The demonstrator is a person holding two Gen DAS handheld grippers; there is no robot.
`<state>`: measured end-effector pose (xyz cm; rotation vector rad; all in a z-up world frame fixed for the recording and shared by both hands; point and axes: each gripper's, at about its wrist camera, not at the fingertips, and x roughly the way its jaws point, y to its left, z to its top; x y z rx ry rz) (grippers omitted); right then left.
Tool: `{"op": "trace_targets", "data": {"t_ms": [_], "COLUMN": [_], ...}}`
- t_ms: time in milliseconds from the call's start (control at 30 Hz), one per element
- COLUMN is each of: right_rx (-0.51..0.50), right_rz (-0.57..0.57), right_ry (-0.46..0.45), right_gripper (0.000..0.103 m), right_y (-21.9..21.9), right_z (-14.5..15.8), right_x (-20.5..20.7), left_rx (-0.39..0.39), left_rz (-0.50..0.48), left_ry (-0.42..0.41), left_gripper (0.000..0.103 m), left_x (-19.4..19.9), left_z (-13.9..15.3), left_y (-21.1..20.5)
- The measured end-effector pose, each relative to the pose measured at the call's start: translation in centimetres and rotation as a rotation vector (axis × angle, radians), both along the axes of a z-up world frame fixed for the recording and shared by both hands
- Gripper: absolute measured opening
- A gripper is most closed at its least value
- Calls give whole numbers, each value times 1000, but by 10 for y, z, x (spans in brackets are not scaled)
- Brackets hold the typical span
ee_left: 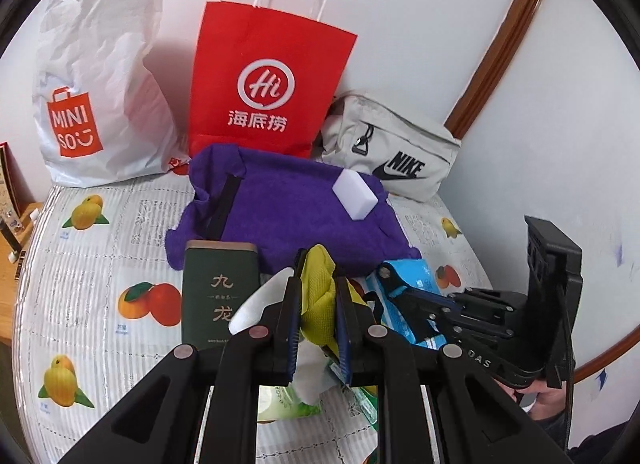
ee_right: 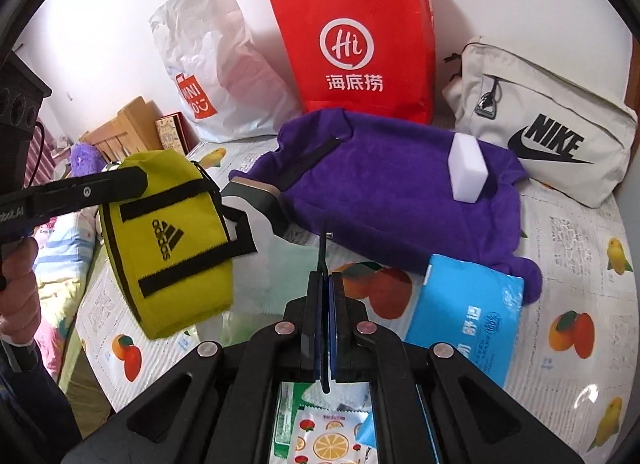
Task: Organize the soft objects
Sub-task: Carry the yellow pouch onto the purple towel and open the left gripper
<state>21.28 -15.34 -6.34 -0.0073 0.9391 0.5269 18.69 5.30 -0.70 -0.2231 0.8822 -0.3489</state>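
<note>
Fabric of the yellow pouch [ee_right: 168, 240] is pinched in my left tool [ee_left: 318, 284], jaws nearly closed, so it hangs clear above the bed's fruit-print cover [ee_right: 568, 276]. Right of it, my right tool [ee_right: 325, 284] is fully closed on a thin black strap [ee_right: 322, 248], seemingly the pouch's, keeping it from trailing. Purple towel [ee_right: 392, 192] lies far, centre.

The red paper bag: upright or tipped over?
Upright. The red paper bag stands against the wall behind the purple cloth, handles pointing up.
</note>
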Motion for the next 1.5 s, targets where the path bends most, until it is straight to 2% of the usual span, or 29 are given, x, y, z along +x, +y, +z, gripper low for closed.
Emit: {"op": "trace_targets", "data": {"t_ms": [200,300,467,633,800,1000,1267,1500], "right_rx": [29,30,-14,-40,-31,-16,-16,-41], "right_rz": [55,92,115,110,98,79,20,-33], "right_ry": [71,129,184,191,174,118,34,-11], "right_gripper": [3,3,3,3,3,3,3,3], "right_y": [25,46,66,70,65,50,17,-5], "right_z": [-34,-62,-91,-92,-83,-54,-12,8], "right_x": [7,12,12,11,8,1,4,29], "left_rx": [29,25,32,23,15,-3,-8,2], "left_rz": [29,54,101,123,113,87,53,41], "left_ry": [108,137,126,60,14,-16,-50,-50], "left_gripper": [15,15,15,15,15,15,15,15], "left_x": [-11,-21,-35,-44,-44,-33,-3,31], "left_z": [-35,-45,-40,-16,0,9,21,21], "left_y": [9,21,44,59,56,43,27,19]}}
